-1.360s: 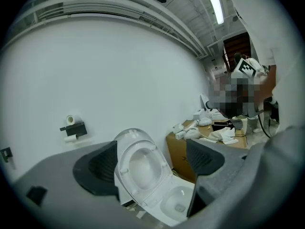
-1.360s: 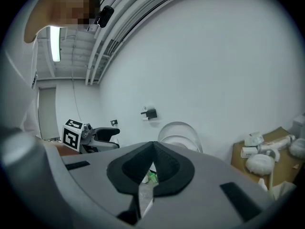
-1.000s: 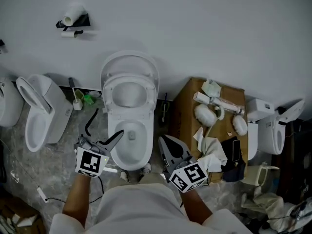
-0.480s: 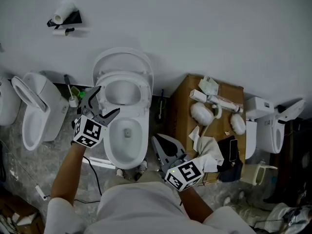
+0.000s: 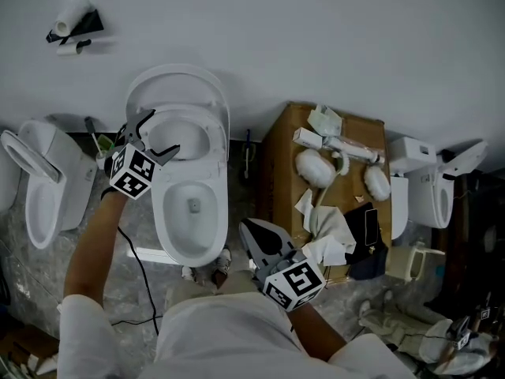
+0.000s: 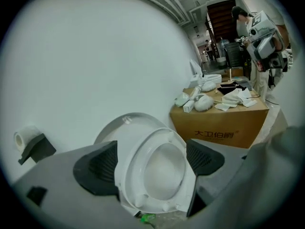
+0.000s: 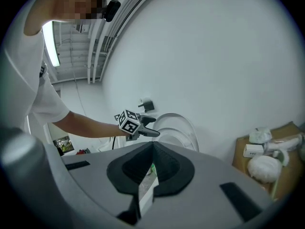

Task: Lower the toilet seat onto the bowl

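Observation:
A white toilet stands against the wall with its lid (image 5: pixel 175 85) and seat (image 5: pixel 207 133) both raised over the open bowl (image 5: pixel 189 212). My left gripper (image 5: pixel 158 134) is open at the left side of the raised seat. In the left gripper view the seat ring (image 6: pixel 159 168) lies between the two wide-apart jaws, with the lid (image 6: pixel 125 128) behind it; I cannot tell whether they touch. My right gripper (image 5: pixel 246 227) is shut and empty, low in front of the bowl's right side. From the right gripper (image 7: pixel 151 147) I see the left gripper (image 7: pixel 148 121) by the seat.
A cardboard box (image 5: pixel 276 164) with white parts and rags on top stands right of the toilet. Other toilets stand at the far left (image 5: pixel 39 184) and far right (image 5: pixel 422 200). A paper roll holder (image 5: pixel 71 20) hangs on the wall. A cable (image 5: pixel 134 251) runs over the floor.
My left gripper has risen from the bowl's front left up to the raised seat, still open. The right gripper has stayed low and shut. The head view has shifted right.

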